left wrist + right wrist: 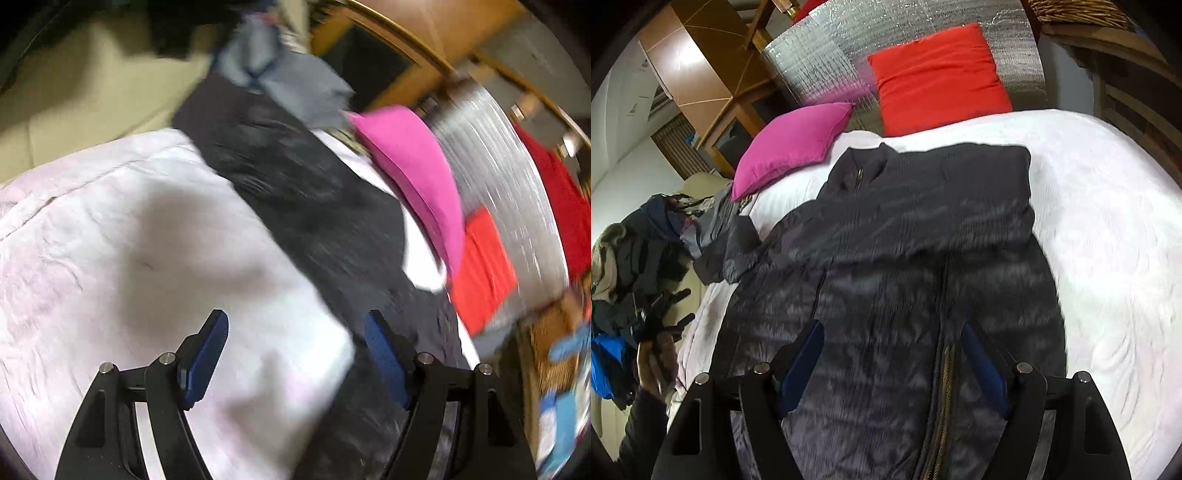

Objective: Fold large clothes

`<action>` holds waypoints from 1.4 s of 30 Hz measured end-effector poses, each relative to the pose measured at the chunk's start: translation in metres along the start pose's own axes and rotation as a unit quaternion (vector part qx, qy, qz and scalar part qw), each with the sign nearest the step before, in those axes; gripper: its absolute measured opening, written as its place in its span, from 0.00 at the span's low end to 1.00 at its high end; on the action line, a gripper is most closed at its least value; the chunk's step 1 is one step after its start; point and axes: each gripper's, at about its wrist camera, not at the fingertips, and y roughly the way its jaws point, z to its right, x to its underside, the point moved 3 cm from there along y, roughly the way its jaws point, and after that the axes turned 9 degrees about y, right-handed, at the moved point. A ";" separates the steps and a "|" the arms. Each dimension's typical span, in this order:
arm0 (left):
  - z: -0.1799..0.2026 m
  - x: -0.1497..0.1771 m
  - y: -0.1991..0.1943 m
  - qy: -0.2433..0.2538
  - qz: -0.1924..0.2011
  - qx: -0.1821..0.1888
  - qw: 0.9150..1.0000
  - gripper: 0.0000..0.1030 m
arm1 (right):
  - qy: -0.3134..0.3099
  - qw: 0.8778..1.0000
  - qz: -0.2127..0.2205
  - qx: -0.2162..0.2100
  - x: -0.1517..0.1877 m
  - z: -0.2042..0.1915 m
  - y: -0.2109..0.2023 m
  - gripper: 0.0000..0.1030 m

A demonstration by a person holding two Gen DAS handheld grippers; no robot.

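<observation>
A dark quilted jacket (905, 240) lies flat on the white bed cover (1108, 221), collar toward the cushions, with one sleeve folded across its chest. My right gripper (892, 328) hovers open over the jacket's lower half near the zip, with nothing between its blue pads (982, 365). In the blurred left wrist view, my left gripper (295, 321) stands open over the bed cover (129, 240), beside the jacket (295, 177), and holds nothing. The right wrist view also shows the left gripper (685, 306), held in a hand off the bed's left side.
A pink cushion (794, 144) and a red cushion (938, 77) lean on a silver foil headboard (820, 55). A heap of other clothes (646, 240) lies at the bed's left side. Wooden furniture (701, 55) and a wicker basket (1082, 14) stand behind.
</observation>
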 end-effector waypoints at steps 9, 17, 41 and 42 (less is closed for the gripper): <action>-0.057 -0.067 0.049 -0.080 0.013 0.007 0.997 0.74 | -0.011 1.000 0.004 0.003 0.023 -0.029 0.018 0.77; -0.099 -0.113 0.104 -0.140 0.025 0.013 0.990 0.73 | -0.007 1.000 0.009 0.028 0.025 -0.023 0.016 0.78; -0.112 -0.144 0.111 -0.098 0.049 -0.010 0.994 0.20 | 0.001 0.999 0.017 0.038 0.026 -0.019 0.024 0.77; -0.109 -0.145 0.105 -0.089 0.051 -0.015 0.995 0.19 | 0.006 0.999 0.017 0.035 0.026 -0.018 0.022 0.77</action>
